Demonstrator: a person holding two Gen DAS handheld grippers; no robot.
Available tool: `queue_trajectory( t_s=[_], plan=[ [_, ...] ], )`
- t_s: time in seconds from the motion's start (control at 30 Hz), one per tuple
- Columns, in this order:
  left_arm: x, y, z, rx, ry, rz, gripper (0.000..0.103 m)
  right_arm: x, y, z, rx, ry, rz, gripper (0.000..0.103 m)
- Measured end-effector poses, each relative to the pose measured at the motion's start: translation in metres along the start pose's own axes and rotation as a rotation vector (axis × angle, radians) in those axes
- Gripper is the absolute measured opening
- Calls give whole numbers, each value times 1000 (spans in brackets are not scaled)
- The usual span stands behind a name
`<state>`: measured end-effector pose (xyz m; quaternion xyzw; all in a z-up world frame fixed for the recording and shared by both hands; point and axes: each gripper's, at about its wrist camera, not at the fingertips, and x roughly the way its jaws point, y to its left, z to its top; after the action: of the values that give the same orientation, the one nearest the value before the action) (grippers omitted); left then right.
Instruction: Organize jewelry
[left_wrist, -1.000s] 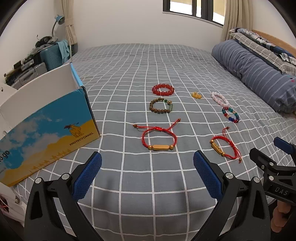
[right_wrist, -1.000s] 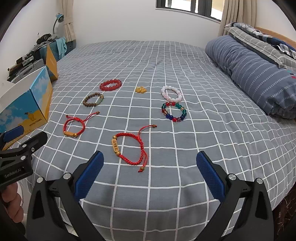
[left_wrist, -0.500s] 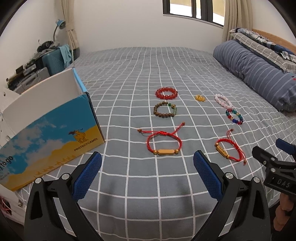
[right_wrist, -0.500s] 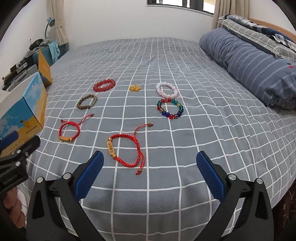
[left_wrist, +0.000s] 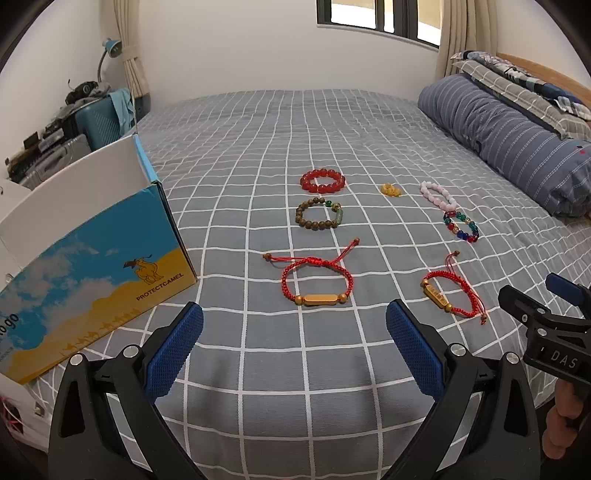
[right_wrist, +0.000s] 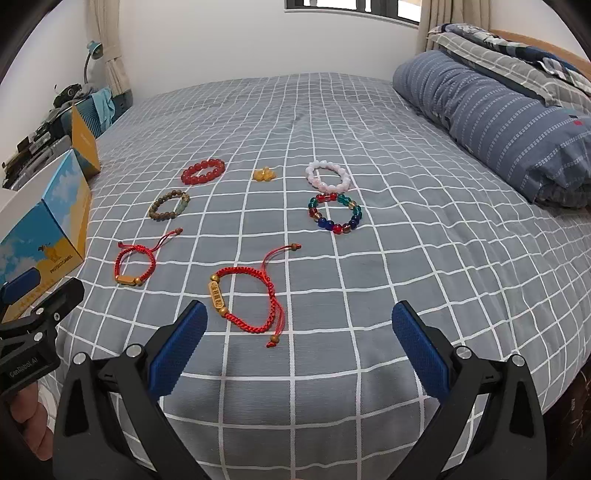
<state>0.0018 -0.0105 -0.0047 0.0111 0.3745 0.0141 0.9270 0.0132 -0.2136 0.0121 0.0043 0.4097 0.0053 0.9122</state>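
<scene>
red cord bracelet (right_wrist: 247, 301) just ahead of wide-open right gripper (right_wrist: 299, 347)

Seven pieces lie spread on the bed (right_wrist: 369, 122), none touching except perhaps two on the right. On the left run three in a line: a bead bracelet (right_wrist: 203, 171) farthest, a second (right_wrist: 169, 206) before it, a cord bracelet (right_wrist: 133, 263) nearest. A charm (right_wrist: 263, 174) sits mid-back. Right of it lies a third bead bracelet (right_wrist: 328, 177), a fourth (right_wrist: 335, 213) just before it. Another cord bracelet (right_wrist: 245, 300) lies front-centre. A box (left_wrist: 88, 273) stands at the bed's left edge; rolled bedding (right_wrist: 509, 122) lies along the right.
</scene>
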Motion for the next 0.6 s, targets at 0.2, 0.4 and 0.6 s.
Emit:
queue_trajectory(
  t_s=[0.2, 0.4, 0.6],
  plan=[
    [-1, 3, 1, -4, -3, 2, 97, -2, 2, 0, -5, -5, -4, 96],
    [-1, 6, 1, -16, -5, 12, 97, -5, 4, 0, -14, -19, -12, 96],
    [2, 4, 0, -24, 11, 21, 97, -3, 2, 0, -25, -31, -33, 96]
  ],
)
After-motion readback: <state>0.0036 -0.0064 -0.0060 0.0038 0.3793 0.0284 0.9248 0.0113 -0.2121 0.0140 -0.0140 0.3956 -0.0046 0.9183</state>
